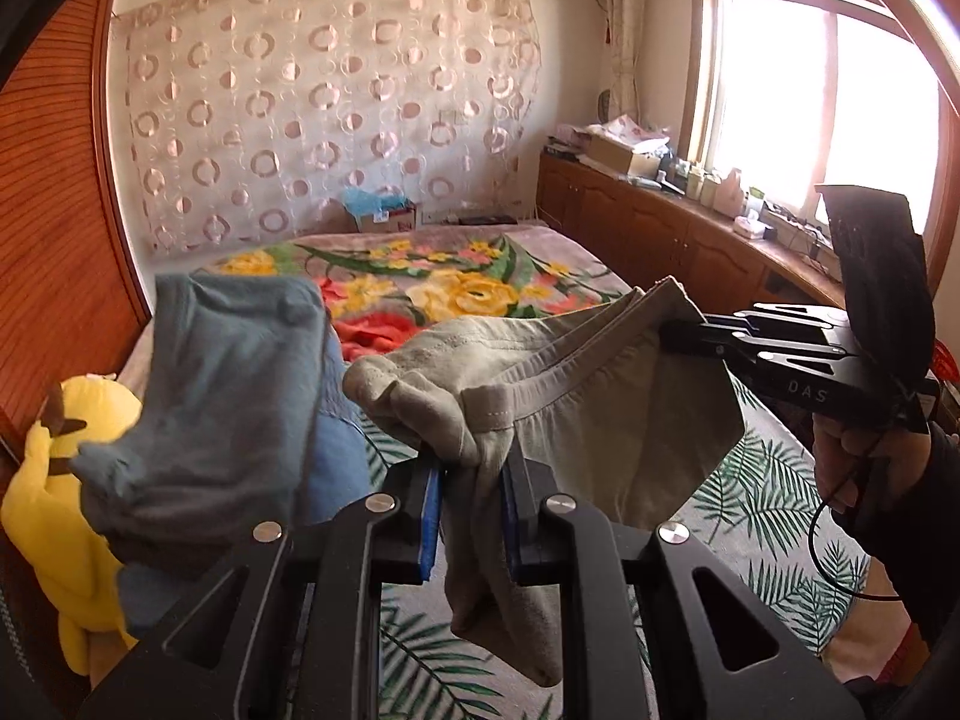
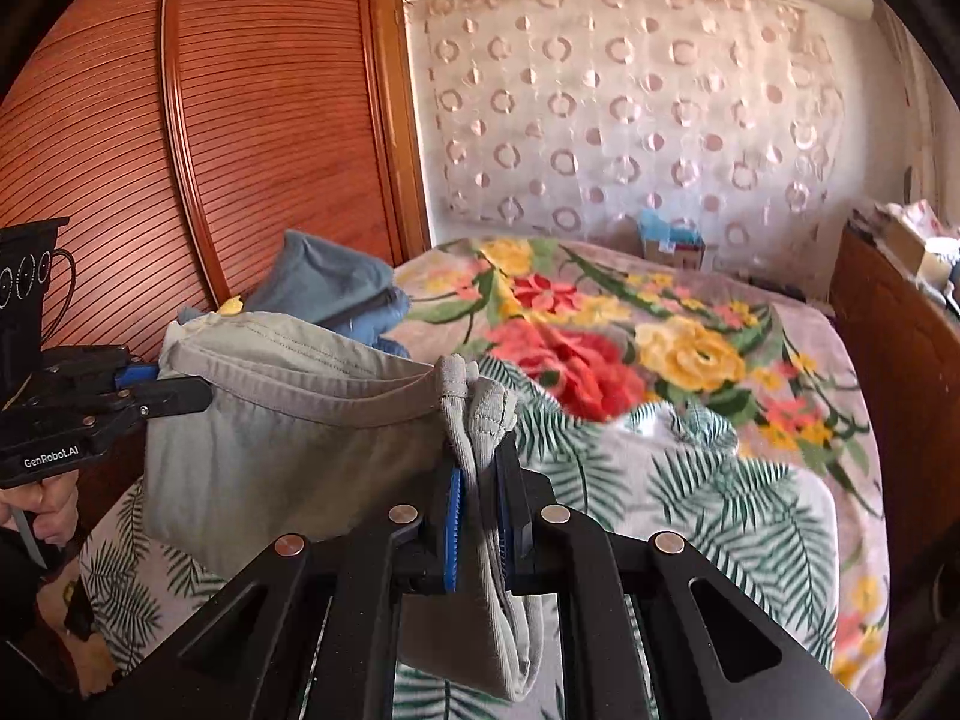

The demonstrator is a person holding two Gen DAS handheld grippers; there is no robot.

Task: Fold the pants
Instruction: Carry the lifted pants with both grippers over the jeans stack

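Grey-beige pants (image 1: 576, 372) hang in the air above the bed, stretched by the waistband between both grippers. My left gripper (image 1: 474, 474) is shut on one bunched end of the waistband; its blue pads squeeze the cloth. The right gripper (image 1: 678, 339) shows in the left wrist view at the right, clamped on the other end. In the right wrist view my right gripper (image 2: 480, 480) is shut on the bunched waistband, and the pants (image 2: 288, 420) spread leftward to the left gripper (image 2: 180, 387). The legs hang below, mostly hidden.
The bed (image 2: 690, 480) carries a leaf-print sheet and a flowered blanket (image 1: 432, 288). Blue-grey clothes (image 1: 222, 396) and a yellow plush toy (image 1: 66, 480) lie at the bed's left edge by a wooden wardrobe (image 2: 180, 150). A wooden cabinet (image 1: 690, 234) under the window holds clutter.
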